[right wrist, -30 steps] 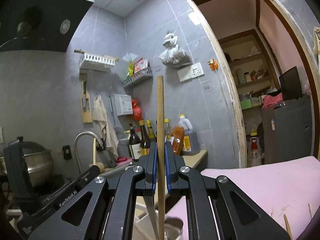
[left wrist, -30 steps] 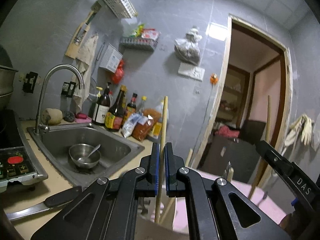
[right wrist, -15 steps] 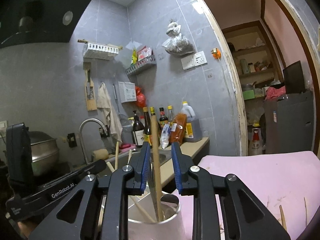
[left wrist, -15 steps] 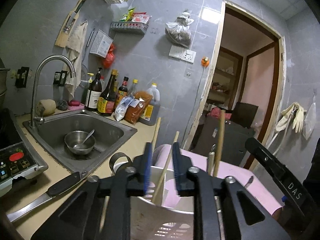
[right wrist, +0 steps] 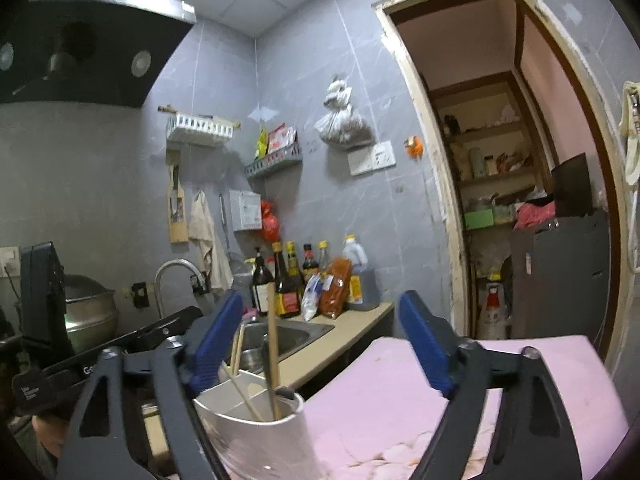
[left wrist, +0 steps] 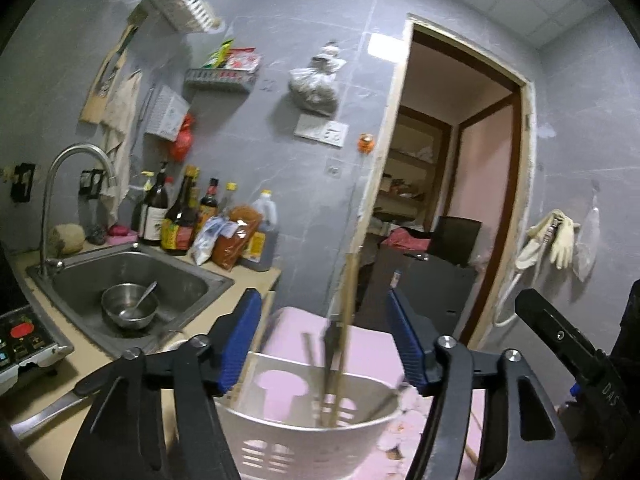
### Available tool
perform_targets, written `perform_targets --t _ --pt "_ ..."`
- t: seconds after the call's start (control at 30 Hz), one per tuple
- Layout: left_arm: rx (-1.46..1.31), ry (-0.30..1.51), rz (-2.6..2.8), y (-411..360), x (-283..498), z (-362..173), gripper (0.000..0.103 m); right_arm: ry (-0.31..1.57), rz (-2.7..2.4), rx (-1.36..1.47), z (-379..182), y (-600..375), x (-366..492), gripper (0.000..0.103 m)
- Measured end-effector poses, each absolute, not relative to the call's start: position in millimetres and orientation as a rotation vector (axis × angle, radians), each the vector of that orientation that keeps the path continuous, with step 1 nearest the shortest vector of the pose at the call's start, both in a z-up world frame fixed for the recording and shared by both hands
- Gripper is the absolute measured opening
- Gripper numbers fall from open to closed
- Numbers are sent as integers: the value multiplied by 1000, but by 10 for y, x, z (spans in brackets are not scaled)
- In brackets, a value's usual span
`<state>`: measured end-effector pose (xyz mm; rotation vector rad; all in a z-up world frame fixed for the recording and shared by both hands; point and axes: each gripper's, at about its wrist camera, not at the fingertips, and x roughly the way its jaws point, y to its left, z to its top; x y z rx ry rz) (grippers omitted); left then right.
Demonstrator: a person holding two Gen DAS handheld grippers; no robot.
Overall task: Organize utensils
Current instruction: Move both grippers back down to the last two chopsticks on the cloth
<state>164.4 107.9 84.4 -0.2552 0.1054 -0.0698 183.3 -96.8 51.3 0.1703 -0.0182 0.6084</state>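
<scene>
Now the chopsticks [left wrist: 346, 320] stand loose in the white holder [left wrist: 304, 436], leaning against its rim, with a few more utensils beside them that are too blurred to name. That holder sits on the pink surface [left wrist: 360, 352] at the edge of the kitchen counter [right wrist: 340, 344]. Both tools are level with it and neither has hold of anything. The left tool [left wrist: 324, 344] has its blue pads spreading apart on either side of the chopsticks, touching none of them. The right tool [right wrist: 322, 348] is opening wider still, its pads well clear of the stick [right wrist: 273, 352] standing in the holder. Behind, a steel sink [left wrist: 176, 280] holds a small bowl [left wrist: 129, 310] with a spoon in it, and sauce bottles [left wrist: 180, 216] line the grey tiled wall. An open doorway [left wrist: 452, 184] shows shelves beyond.
</scene>
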Motion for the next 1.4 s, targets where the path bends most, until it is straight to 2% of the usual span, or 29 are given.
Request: perform_targets --t 0.03,0.1,0.2,0.3,0.97,1.27,1.33,1.4 --pt "-251 104 -78 1032 1635 863 64 -19 604 166 526 -1013 1820 89" --pt "-243 96 -98 940 1604 902 74 -27 585 161 554 -1162 1779 103" --pt "-232 77 -127 793 1535 944 87 -48 559 145 588 -1378 1691 103" --pt "-213 88 -159 627 1496 953 95 -54 523 127 599 -1588 1605 103" --pt "-93 334 -317 -419 1686 434 98 64 350 31 240 -2491 1423 103" --pt "-79 544 -347 -670 2055 182 98 230 352 36 -23 -2612 1698 103" --pt "-70 587 -347 -703 2141 145 97 266 350 52 -60 -2659 1776 101" --pt "-71 629 -354 -714 2246 110 97 304 346 58 -98 -2680 1850 93"
